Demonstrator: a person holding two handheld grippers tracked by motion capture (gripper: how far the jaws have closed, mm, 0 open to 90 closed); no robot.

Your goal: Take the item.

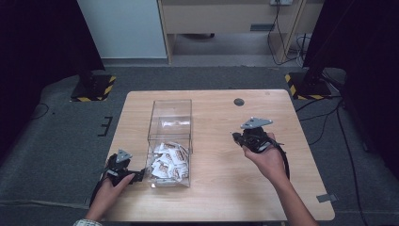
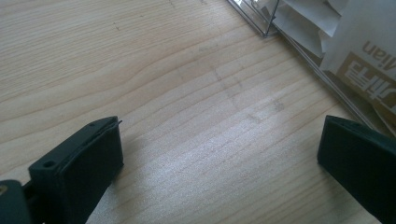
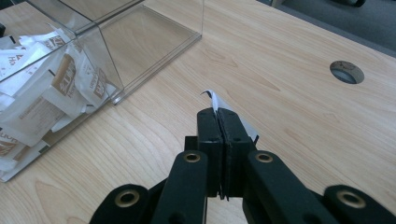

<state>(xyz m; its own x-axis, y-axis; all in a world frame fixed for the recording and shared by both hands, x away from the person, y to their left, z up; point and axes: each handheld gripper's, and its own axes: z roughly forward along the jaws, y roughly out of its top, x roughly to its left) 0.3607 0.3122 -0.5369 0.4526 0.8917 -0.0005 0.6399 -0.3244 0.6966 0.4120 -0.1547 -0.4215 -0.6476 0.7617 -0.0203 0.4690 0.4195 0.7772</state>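
Paper sachet clamped in right gripper; supply box at left-centre of surface.

The left gripper [image 1: 123, 170] rests low on the wooden surface [image 1: 221, 188] just beside the clear box [image 1: 170, 141], its fingers [image 2: 81, 168] spread wide apart around nothing. The box is a transparent, rigid two-compartment container: the near compartment holds a loose pile of sachets [image 1: 167, 161], white with brown printed panels, and the far compartment appears empty. The right gripper [image 3: 219, 119], held above the bare surface right of the box and well apart from it, has its fingers pressed together on one sachet [image 3: 212, 99], of which a curled white edge protrudes. Judged by appearance, the sachets are light, thin, flexible and easily creased; grip one by a flat edge or corner, with moderate force, since smooth paper may slip.
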